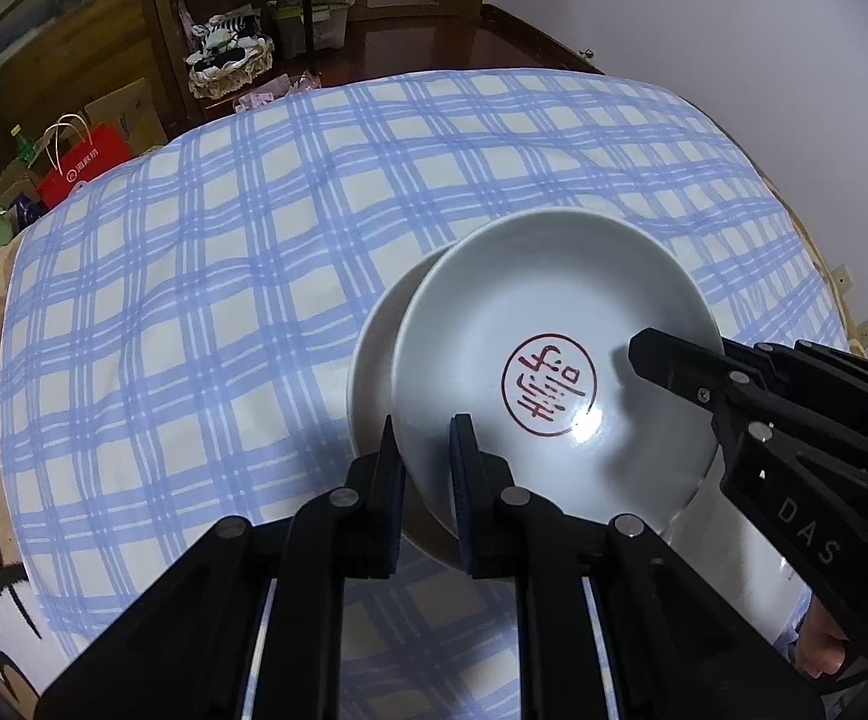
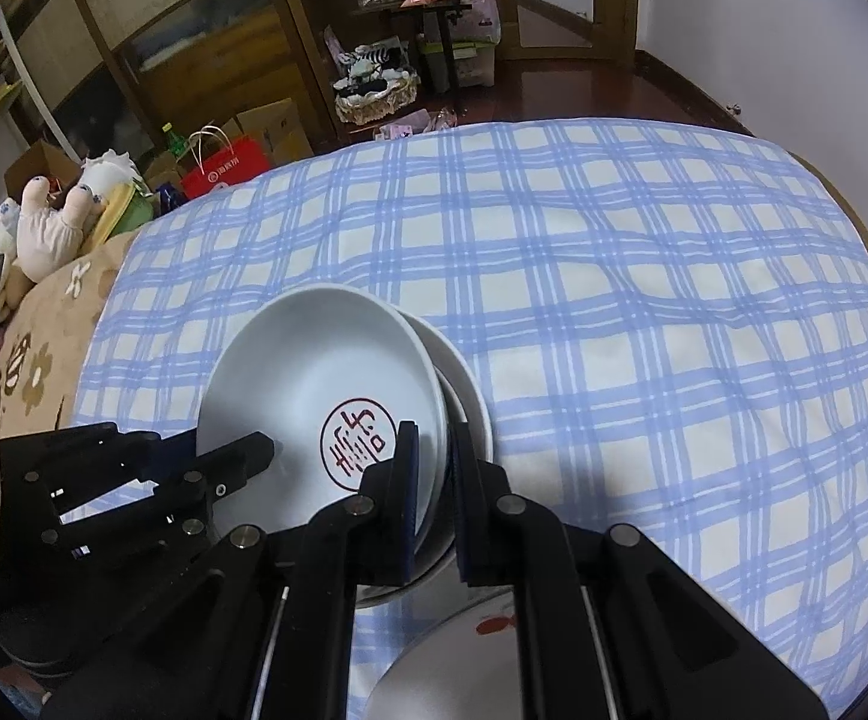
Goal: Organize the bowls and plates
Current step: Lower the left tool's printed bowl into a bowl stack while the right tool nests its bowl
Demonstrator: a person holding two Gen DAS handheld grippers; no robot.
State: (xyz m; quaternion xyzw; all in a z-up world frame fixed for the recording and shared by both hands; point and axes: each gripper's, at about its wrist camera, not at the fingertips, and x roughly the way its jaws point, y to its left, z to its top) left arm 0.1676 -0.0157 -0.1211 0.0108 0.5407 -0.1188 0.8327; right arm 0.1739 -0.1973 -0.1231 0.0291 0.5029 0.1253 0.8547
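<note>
A white plate with a red round seal is held by both grippers over the blue check cloth. My left gripper is shut on its near left rim. My right gripper is shut on its right rim. In the left wrist view the right gripper has one finger lying over the plate's right edge. The left gripper reaches in from the left in the right wrist view. A second white plate lies beneath, offset to one side. I cannot tell whether the two plates touch.
The blue check cloth covers a wide soft surface. A tan flowered blanket lies at its left. Another dish with a red fish mark sits under my right gripper. A red bag, boxes and shelves stand beyond.
</note>
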